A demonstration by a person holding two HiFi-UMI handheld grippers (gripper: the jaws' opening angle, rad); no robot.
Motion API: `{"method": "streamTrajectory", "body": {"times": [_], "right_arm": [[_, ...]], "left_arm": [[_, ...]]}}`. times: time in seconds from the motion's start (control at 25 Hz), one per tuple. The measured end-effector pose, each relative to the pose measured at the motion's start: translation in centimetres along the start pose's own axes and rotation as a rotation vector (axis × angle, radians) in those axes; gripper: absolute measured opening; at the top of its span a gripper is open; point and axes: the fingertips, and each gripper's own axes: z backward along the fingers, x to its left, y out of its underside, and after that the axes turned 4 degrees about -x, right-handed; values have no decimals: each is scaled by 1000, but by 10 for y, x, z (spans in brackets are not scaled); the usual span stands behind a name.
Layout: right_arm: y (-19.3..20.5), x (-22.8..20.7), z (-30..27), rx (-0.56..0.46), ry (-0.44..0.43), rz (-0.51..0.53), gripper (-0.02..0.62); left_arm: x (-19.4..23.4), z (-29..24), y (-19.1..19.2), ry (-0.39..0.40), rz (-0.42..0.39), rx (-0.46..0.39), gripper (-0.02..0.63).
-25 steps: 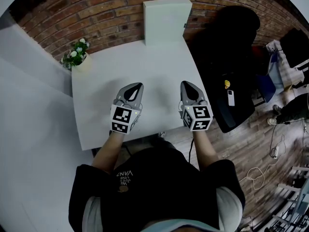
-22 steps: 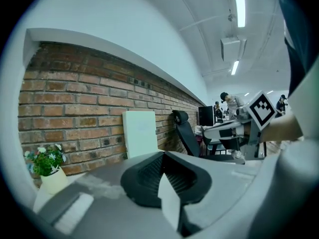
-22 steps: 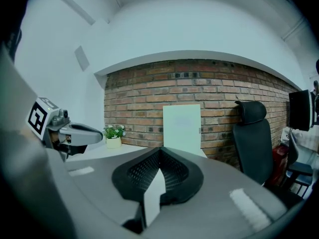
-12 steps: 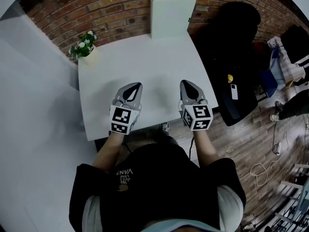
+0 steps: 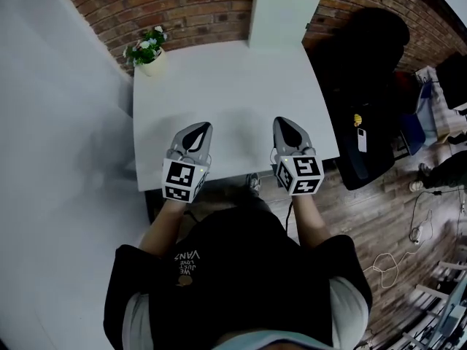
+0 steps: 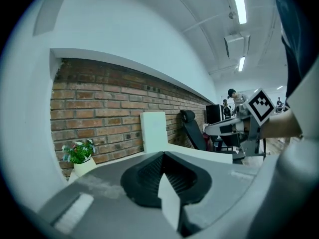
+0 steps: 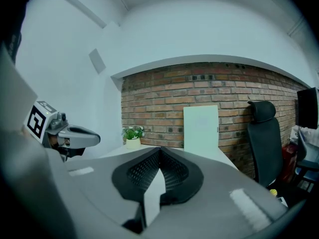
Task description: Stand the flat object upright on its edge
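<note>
A pale flat board (image 5: 283, 15) stands upright on its edge at the far side of the white table (image 5: 226, 93), leaning against the brick wall; it shows too in the left gripper view, board (image 6: 154, 131), and in the right gripper view, board (image 7: 201, 126). My left gripper (image 5: 199, 131) hovers over the table's near part, shut and empty. My right gripper (image 5: 286, 127) hangs beside it to the right, also shut with nothing held. Both are well short of the board.
A small potted plant (image 5: 148, 49) sits at the table's far left corner. A black office chair (image 5: 368, 57) stands right of the table, with a phone (image 5: 362, 141) on a dark surface beside it. White wall runs along the left.
The view has shifted, so table, plant and board sit further right and up in frame. Both grippers keep their places side by side, still shut.
</note>
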Motion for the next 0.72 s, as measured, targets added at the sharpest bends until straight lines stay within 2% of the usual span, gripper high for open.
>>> {"method": "streamTrajectory", "body": {"times": [0.4,0.72], "right_arm": [[4,53,0,-2,-88,-3,0],[6,72,1,9,-123,12,0]], "left_arm": [[9,49,11,-69,46,-15,0],[14,67,11,-94,50,-28,0]]}}
